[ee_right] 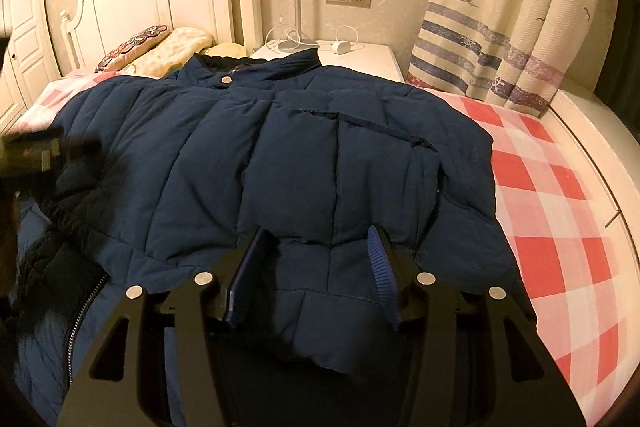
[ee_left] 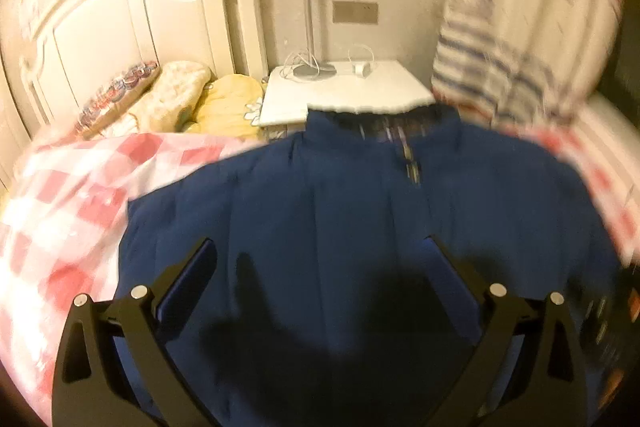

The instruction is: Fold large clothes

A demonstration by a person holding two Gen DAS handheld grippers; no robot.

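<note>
navy puffer jacket [ee_right: 280,155] spread flat on the red-checked bed cover [ee_right: 552,187], collar toward the white nightstand [ee_right: 360,53]. left gripper [ee_left: 320,251] above the jacket, jaws spread wide, pinching nothing. right gripper [ee_right: 320,239] low over the hem, jaws apart around a puffed fold.

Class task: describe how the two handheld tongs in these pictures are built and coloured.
Both the left tongs and the right tongs have matte black angular frames with triangular cut-outs and round silver pivot bolts. Each finger carries a dark blue pad; the right tongs' pad is visibly ribbed. No cables or markings show.
</note>
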